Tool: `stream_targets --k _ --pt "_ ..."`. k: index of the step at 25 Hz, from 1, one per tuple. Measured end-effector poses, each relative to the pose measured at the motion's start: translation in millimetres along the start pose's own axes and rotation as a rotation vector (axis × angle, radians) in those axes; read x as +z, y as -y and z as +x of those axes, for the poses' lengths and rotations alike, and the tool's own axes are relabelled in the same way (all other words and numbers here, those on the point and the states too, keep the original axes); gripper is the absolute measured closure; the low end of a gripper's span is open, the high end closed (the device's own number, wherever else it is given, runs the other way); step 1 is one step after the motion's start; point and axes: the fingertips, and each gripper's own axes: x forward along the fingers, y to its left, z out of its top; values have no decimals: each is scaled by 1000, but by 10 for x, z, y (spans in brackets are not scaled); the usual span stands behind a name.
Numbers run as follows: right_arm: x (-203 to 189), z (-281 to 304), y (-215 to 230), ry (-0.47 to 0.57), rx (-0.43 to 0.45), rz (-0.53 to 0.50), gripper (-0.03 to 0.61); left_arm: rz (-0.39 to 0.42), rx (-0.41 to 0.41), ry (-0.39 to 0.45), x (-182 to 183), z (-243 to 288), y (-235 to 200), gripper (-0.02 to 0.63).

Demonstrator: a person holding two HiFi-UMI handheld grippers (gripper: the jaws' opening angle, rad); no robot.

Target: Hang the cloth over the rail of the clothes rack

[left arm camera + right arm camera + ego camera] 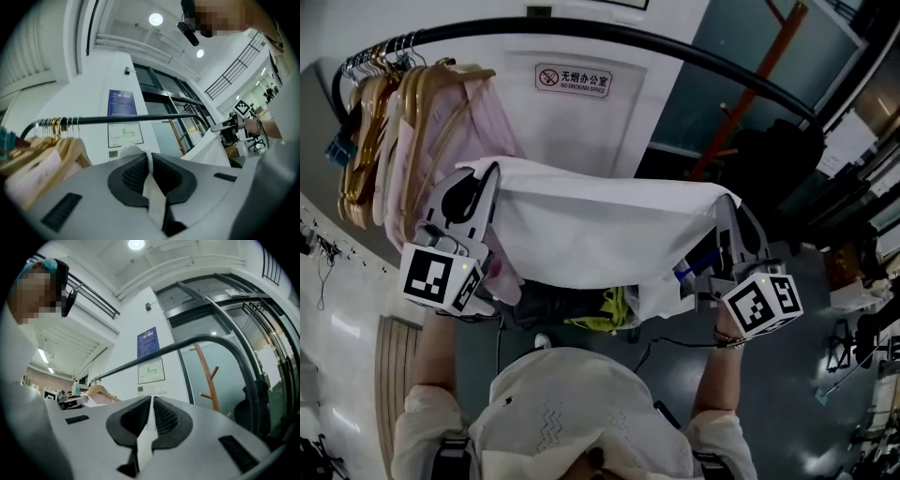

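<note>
A white cloth (600,230) is held stretched between the two claws. In the head view it is seen below the black rail (609,31) of the clothes rack, apart from it. The left claw (149,161) is clamped shut on one upper corner of the cloth, a strip of fabric being pinched between its dark pads (129,176). The right claw (151,405) is likewise closed on the opposite corner, with fabric squeezed between its jaws. The cloth's top edge is drawn nearly level, and the rest is left hanging down. At the left end of the rail, wooden hangers (370,141) and a pink garment (483,112) are hung.
</note>
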Motion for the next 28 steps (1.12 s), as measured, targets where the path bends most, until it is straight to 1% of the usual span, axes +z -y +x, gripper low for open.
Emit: stream_targets --k 3,6,8,10,11,13,14,16,19,24,28 --pt "376 131 -87 59 6 -47 557 96 -16 41 395 119 -163 588" --pt "745 236 -170 100 9 -111 557 160 -41 68 773 212 -299 588" --pt "1041 301 -237 125 24 -150 557 215 -38 88 1044 304 -413 588" --pt "1360 362 -316 153 37 -204 557 294 -19 107 1308 404 -517 588" --pt "1523 403 -352 167 38 -249 557 341 -7 116 1431 464 -560 588" --pt "1820 522 -375 185 28 -341 557 444 11 128 1647 619 -624 588" --pt "1939 592 -347 186 16 -367 557 494 15 130 1738 707 -646 588" --pt "2132 725 -274 178 -9 -381 557 567 17 122 1866 874 -699 588" --pt "2392 911 -241 174 -12 -388 557 632 31 92 2001 1115 -817 588" --pt "2707 1257 -206 184 -16 -443 557 774 113 102 2265 1458 -1043 588" --pt "2888 1534 -193 201 0 -484 557 851 161 100 2409 1694 -1247 588"
